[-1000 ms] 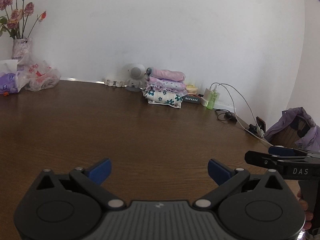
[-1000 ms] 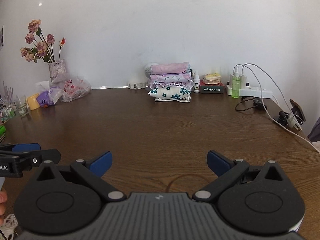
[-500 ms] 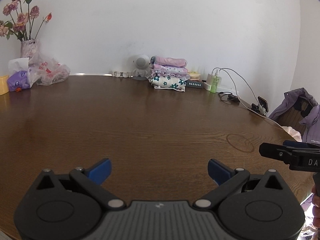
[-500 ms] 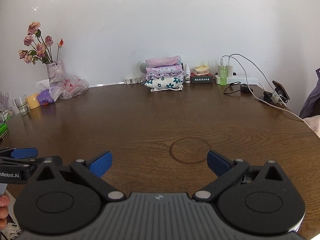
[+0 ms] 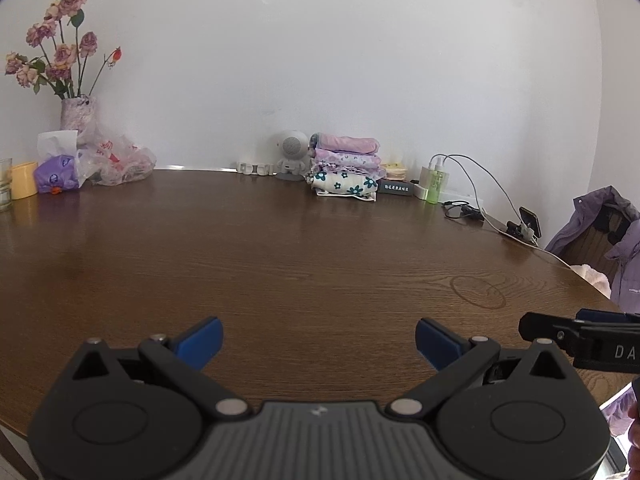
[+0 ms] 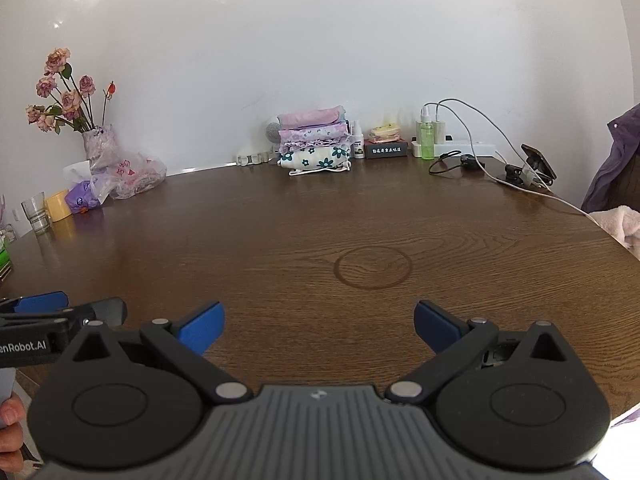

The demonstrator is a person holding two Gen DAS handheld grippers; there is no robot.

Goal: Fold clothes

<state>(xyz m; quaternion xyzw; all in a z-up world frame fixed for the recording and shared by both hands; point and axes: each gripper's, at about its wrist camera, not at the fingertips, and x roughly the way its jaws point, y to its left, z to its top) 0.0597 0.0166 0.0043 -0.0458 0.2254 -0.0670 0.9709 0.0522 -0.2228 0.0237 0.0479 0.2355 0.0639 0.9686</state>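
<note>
Brown wooden table (image 5: 280, 264) now spread wider ahead of both jaws after pulling back. Folded stack of clothes (image 6: 314, 146) far ahead, against wall. Left gripper (image 5: 318, 338) and right gripper (image 6: 318, 322): released, empty. Probably next garment to fetch.

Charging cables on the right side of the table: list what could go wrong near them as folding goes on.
1. The white cable trails to the table's right edge beside the pink fabric; the open right gripper could snag it.
2. A tug might topple the propped phone.
</note>
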